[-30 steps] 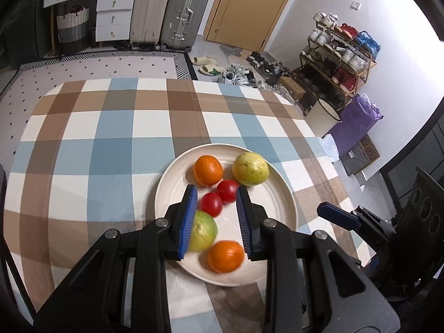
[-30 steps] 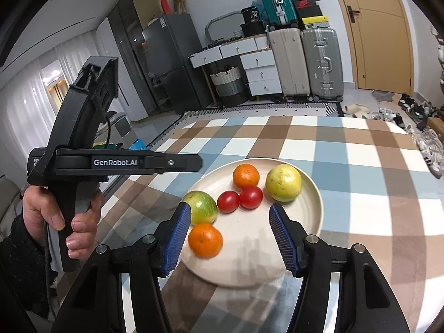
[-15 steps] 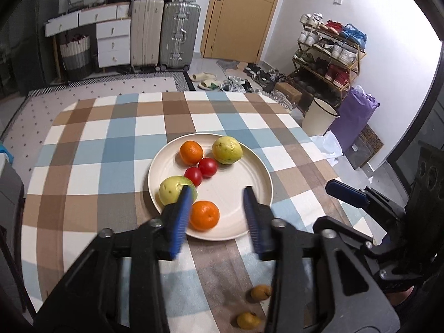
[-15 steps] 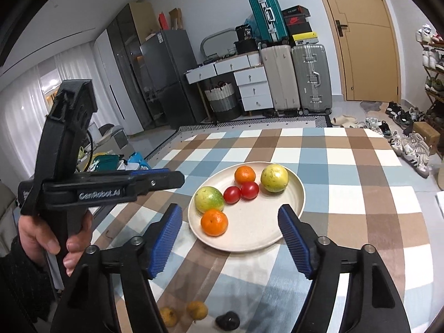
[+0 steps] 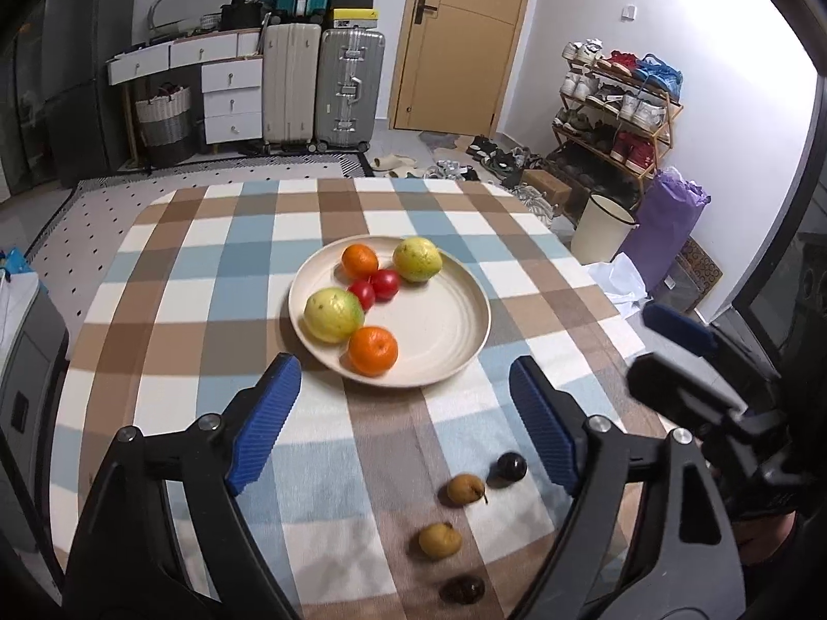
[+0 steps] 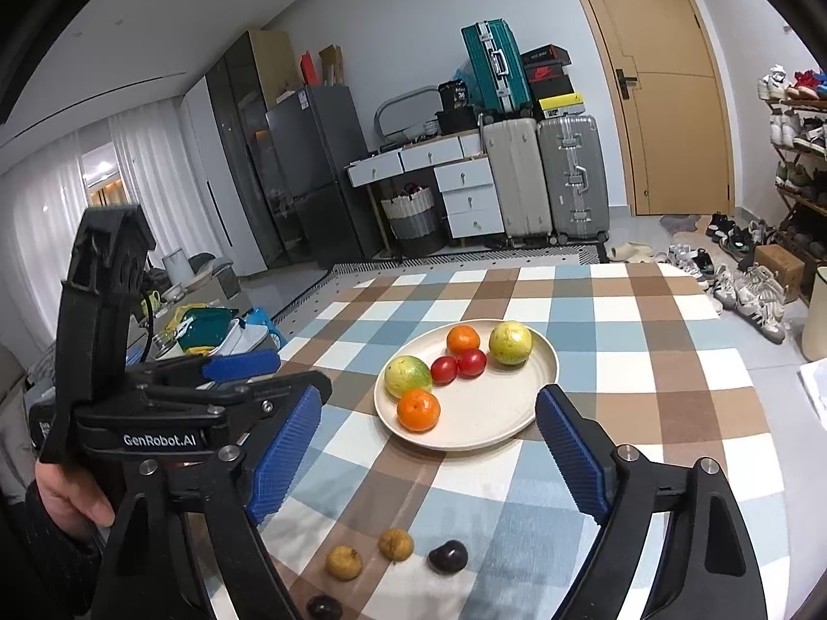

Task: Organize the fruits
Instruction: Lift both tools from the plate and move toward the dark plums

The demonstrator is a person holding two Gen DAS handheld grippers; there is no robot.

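Left wrist view: four small fruits lie in a row on the checked bench [image 5: 170, 268], near the plate [image 5: 439, 341]. Two are tan and stemmed [image 5: 465, 489], two dark and glossy [image 5: 511, 466]. They sit low between the fingers of the left hand-held gripper [image 5: 408, 426], the nearer one. Both it and the right hand-held gripper [image 6: 429, 449] have just been opening and hold nothing.
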